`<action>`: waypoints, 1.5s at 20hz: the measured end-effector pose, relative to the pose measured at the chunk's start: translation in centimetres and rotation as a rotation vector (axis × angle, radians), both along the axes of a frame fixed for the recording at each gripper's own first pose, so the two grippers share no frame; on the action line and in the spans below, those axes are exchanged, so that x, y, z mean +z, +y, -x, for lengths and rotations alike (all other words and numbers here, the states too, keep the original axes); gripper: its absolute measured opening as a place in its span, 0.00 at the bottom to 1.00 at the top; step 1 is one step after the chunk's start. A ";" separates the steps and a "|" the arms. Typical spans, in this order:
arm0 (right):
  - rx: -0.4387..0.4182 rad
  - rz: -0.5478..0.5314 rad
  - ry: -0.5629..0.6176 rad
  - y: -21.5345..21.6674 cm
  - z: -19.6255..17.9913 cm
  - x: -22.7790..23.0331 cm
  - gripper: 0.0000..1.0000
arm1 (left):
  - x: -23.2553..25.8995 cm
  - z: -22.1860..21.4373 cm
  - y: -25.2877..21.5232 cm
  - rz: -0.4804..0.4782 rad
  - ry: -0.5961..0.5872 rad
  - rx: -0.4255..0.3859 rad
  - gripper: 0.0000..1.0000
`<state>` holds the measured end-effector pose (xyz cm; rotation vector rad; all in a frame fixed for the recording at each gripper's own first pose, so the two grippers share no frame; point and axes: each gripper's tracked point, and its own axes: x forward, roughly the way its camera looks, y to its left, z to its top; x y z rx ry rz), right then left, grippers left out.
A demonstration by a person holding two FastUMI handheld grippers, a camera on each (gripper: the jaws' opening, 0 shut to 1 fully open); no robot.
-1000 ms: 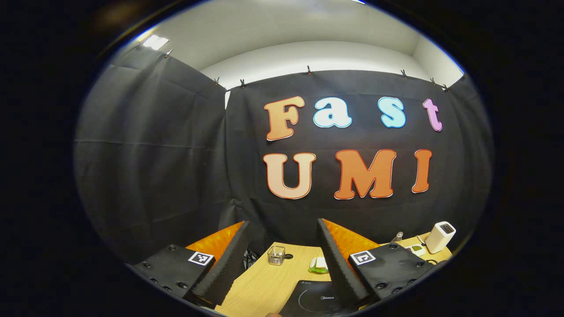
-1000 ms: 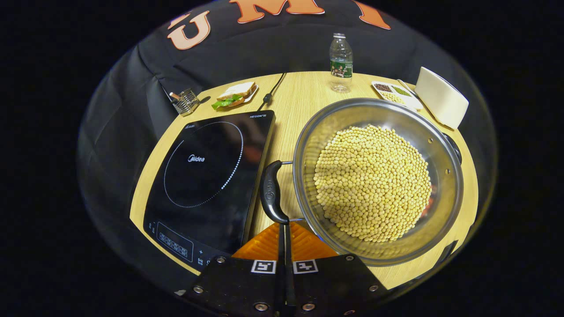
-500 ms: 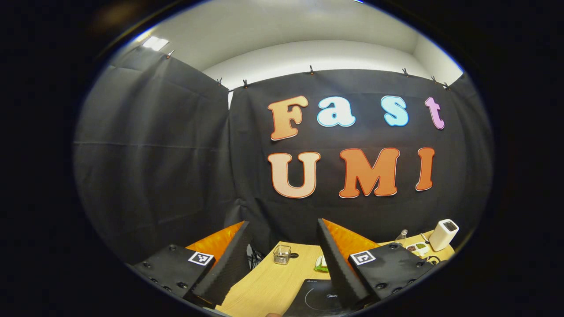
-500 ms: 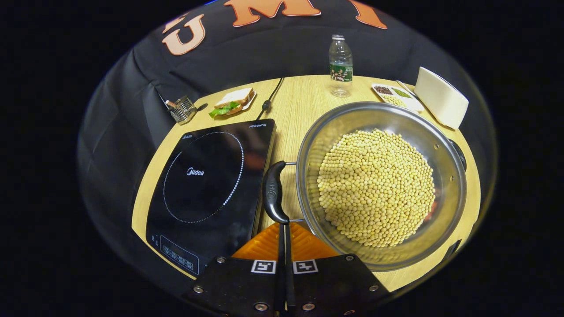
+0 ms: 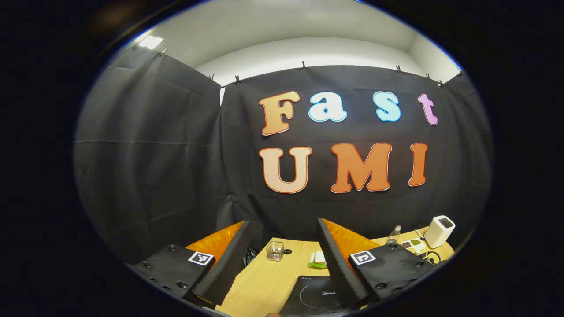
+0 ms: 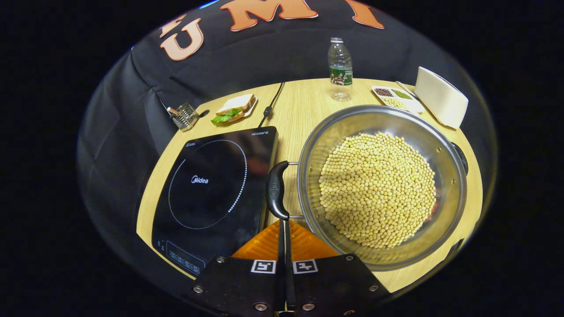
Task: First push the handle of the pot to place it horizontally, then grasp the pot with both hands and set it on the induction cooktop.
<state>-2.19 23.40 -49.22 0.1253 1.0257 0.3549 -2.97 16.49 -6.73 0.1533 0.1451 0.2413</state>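
The steel pot (image 6: 323, 137), full of yellow soybeans (image 6: 378, 189), stands on the wooden table (image 6: 304, 103) right of the black induction cooktop (image 6: 211, 185). Its black left handle (image 6: 276, 190) lies between pot and cooktop; the other handle (image 6: 461, 156) shows at the far right rim. My right gripper (image 6: 282, 223) is shut with nothing between its fingers, its tips right at the near end of the left handle. My left gripper (image 5: 282, 224) is open and raised, facing the booth wall, with the cooktop (image 5: 315, 296) low between its fingers.
A sandwich on a plate (image 6: 233, 109), a small glass holder (image 6: 184, 115) and the cooktop's cable (image 6: 269, 103) lie behind the cooktop. A water bottle (image 6: 339, 68), a tray of beans (image 6: 395, 97) and a white box (image 6: 440, 97) stand behind the pot.
The right gripper has crept forward at the handle's end, and the pot has turned slightly. The left gripper's view wobbled a little; its fingers stay open.
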 end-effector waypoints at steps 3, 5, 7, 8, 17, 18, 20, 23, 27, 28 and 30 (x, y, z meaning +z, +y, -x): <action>-0.036 -0.037 -0.030 -1.6 -0.1 2.1 0.00 | -1.3 -0.5 -2.0 0.005 0.021 -0.041 0.97; -0.066 -0.047 -0.056 -3.2 -0.4 3.4 0.00 | -2.5 -0.9 -3.5 0.012 0.041 -0.068 0.98; -0.095 -0.049 -0.079 -5.1 -0.6 4.3 0.00 | -3.5 -1.3 -5.1 0.033 0.054 -0.096 0.97; -0.110 -0.043 -0.089 -6.3 -0.6 4.7 0.00 | -4.2 -1.6 -6.0 0.047 0.061 -0.110 0.97; -0.240 0.020 -0.117 -16.4 -1.1 4.3 0.03 | -15.5 -3.2 -15.6 0.088 0.198 -0.282 0.97; -0.256 0.031 -0.120 -17.6 -1.3 4.2 0.03 | -16.9 -3.3 -16.5 0.097 0.221 -0.294 0.98; -0.285 0.029 -0.128 -19.3 -1.7 4.1 0.07 | -19.8 -3.2 -18.1 0.124 0.271 -0.312 0.98; -0.308 0.054 -0.144 -22.3 -2.0 3.4 0.31 | -23.6 -3.0 -20.6 0.176 0.330 -0.333 0.98; -0.335 0.093 -0.154 -25.8 -2.3 2.4 0.76 | -29.6 -2.1 -22.4 0.203 0.441 -0.329 0.98; -0.341 0.104 -0.161 -26.6 -2.5 2.3 0.80 | -30.9 -1.8 -23.2 0.212 0.461 -0.335 0.98; -0.346 0.124 -0.170 -28.0 -3.3 1.8 0.88 | -33.6 -1.6 -24.7 0.218 0.496 -0.350 0.98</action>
